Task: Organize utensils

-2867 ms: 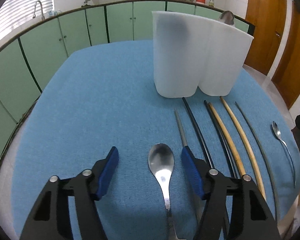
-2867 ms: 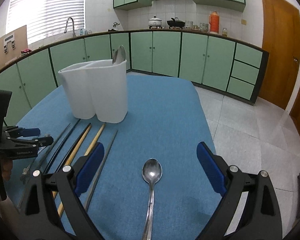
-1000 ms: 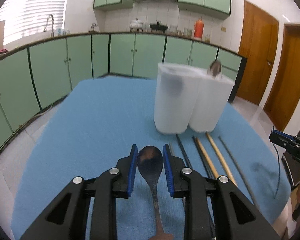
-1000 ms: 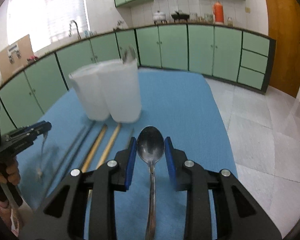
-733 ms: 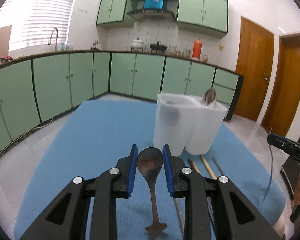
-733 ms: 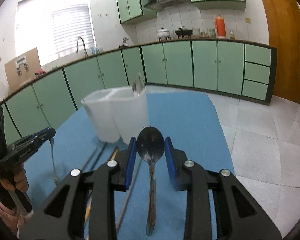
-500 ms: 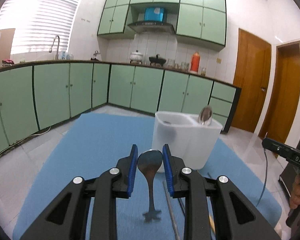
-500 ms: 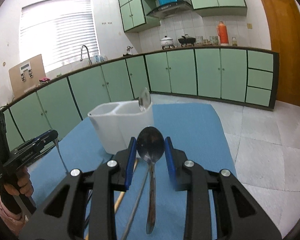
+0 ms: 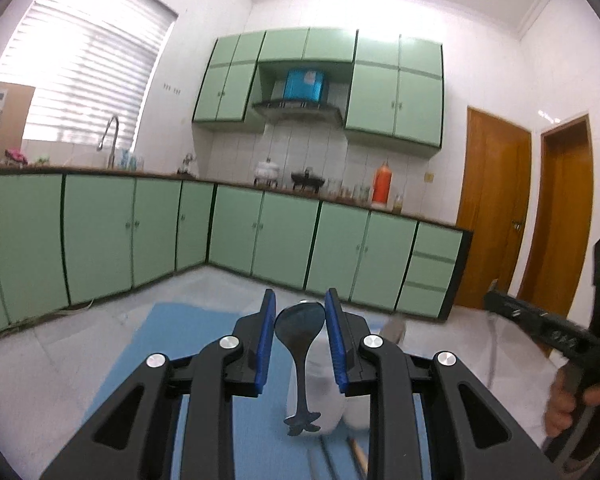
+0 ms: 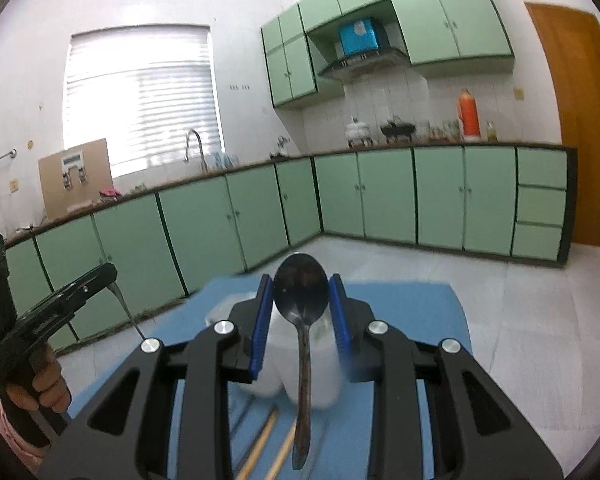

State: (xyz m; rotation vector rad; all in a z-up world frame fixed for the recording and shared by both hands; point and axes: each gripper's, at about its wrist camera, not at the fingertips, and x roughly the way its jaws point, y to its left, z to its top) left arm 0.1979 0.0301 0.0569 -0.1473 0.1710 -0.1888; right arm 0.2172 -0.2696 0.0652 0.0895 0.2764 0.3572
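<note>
My left gripper [image 9: 300,300] is shut on the bowl of a metal spoon [image 9: 300,344], whose handle hangs down in front of the white two-part holder [image 9: 328,404]. Another spoon [image 9: 394,326] stands in the holder, blurred. My right gripper [image 10: 300,284] is shut on a second spoon [image 10: 302,292], its handle dangling over the holder [image 10: 268,360]. Each gripper shows in the other's view: the right one [image 9: 540,324] at the right edge, the left one [image 10: 80,284] at the left edge. Both are held well above the blue table cover [image 9: 148,360].
Wooden chopsticks [image 10: 260,448] and dark ones [image 9: 324,456] lie on the cover in front of the holder. Green kitchen cabinets [image 9: 284,236] run along the walls beyond a tiled floor [image 10: 500,300]. A hand [image 10: 44,392] holds the left gripper's grip.
Both grippers have risen with their spoons and tipped up toward level. The holder and the table have dropped low in both views, and the chopsticks are nearly out of sight.
</note>
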